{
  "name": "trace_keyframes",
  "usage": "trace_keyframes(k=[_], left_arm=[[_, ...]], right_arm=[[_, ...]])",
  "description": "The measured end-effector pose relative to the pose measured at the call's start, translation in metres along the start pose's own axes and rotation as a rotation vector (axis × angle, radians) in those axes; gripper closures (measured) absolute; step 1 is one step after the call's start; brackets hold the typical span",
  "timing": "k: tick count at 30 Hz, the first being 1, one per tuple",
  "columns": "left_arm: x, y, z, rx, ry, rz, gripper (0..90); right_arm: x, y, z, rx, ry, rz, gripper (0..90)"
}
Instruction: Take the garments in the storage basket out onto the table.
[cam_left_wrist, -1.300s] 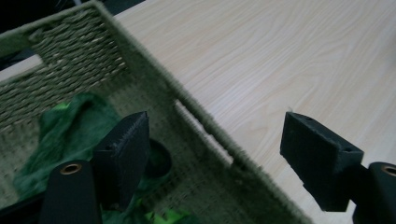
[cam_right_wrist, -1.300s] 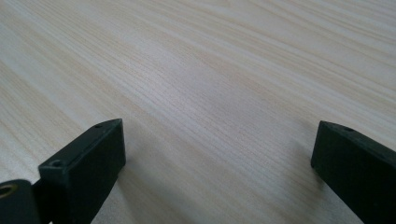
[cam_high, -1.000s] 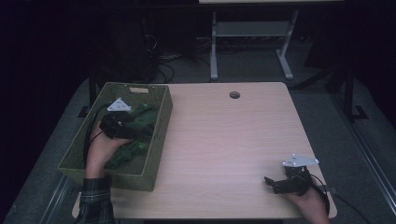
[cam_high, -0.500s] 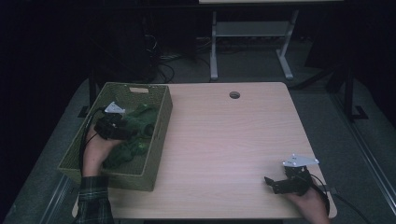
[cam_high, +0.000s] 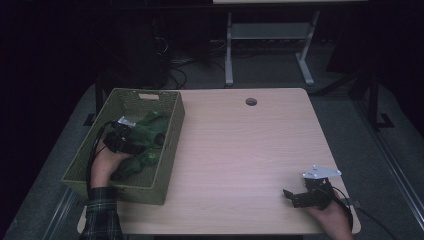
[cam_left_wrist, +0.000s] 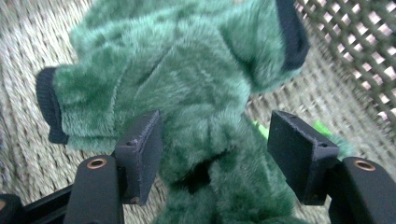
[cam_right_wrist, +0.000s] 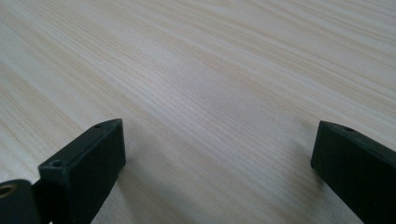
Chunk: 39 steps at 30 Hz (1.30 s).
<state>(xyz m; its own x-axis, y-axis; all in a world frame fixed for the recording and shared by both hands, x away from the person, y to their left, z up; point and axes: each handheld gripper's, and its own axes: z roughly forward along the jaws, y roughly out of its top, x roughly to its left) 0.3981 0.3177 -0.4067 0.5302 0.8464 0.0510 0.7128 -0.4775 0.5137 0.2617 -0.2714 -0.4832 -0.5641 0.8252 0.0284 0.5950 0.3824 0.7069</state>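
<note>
While reaching into basket (cam_high: 95, 150) at desk's (cam_high: 240, 150) 9 o'clock, left hand-held gripper (cam_left_wrist: 215, 154) straddled green plush garment (cam_left_wrist: 187, 93), jaws just closing, right pad not pressing. Garment lay toward 12 o'clock of jaws. Right hand-held gripper (cam_right_wrist: 217, 163) wide, empty, at 4 o'clock.

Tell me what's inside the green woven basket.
The basket holds a fuzzy green garment with dark cuffs, and the left gripper reaches in with the fabric between its open jaws. Whatever lies beneath the garment is covered.
</note>
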Motion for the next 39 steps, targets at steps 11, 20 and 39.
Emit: trace_keyframes(k=[11, 20, 39], left_arm=[[0.000, -0.003, 0.009, 0.100, -0.022, -0.020, 50.1], [0.002, -0.001, 0.002, 0.114, -0.058, -0.092, 76.5], [0.003, 0.002, -0.034, -0.120, -0.158, -0.126, 78.0]], right_arm=[[0.000, 0.000, 0.000, 0.000, 0.001, 0.001, 2.5], [0.000, 0.000, 0.000, 0.000, 0.000, 0.000, 2.5], [0.000, 0.000, 0.000, 0.000, 0.000, 0.000, 2.5]])
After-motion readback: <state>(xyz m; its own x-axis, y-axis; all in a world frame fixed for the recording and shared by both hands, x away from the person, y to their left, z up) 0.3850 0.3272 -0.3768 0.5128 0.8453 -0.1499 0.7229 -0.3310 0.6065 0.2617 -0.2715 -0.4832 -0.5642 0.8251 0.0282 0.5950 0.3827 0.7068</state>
